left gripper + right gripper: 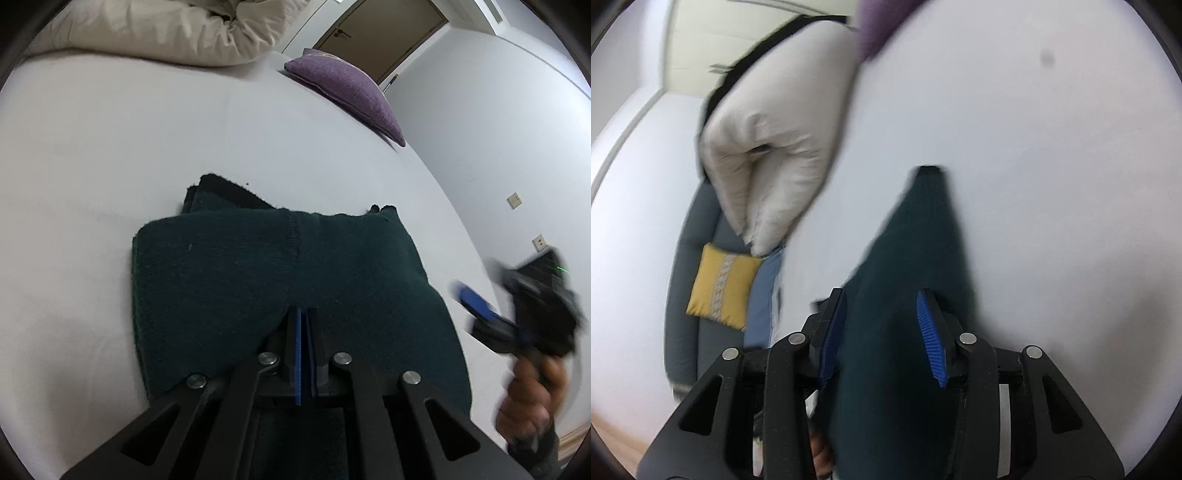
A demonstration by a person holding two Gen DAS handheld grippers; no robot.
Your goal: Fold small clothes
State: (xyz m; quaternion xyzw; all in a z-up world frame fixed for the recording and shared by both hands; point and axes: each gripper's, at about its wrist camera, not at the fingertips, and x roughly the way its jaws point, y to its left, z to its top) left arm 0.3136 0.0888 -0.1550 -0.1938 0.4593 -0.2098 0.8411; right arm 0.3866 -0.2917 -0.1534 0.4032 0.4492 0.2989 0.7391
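A dark green knitted garment [280, 273] lies partly folded on the white bed [110, 155]. My left gripper [304, 314] is shut on its near edge, which bunches around the blue pads. My right gripper [882, 299] is open; in the right wrist view the garment [908, 258] runs between and under the spread blue pads without being pinched. In the left wrist view the right gripper [476, 302] is blurred, off the garment's right edge, with the hand below it.
A purple pillow [347, 92] lies at the bed's far right corner and a cream duvet [166, 29] is bunched at the far end. A grey sofa with a yellow cushion [724, 288] stands beside the bed. A wall [498, 129] runs along the right.
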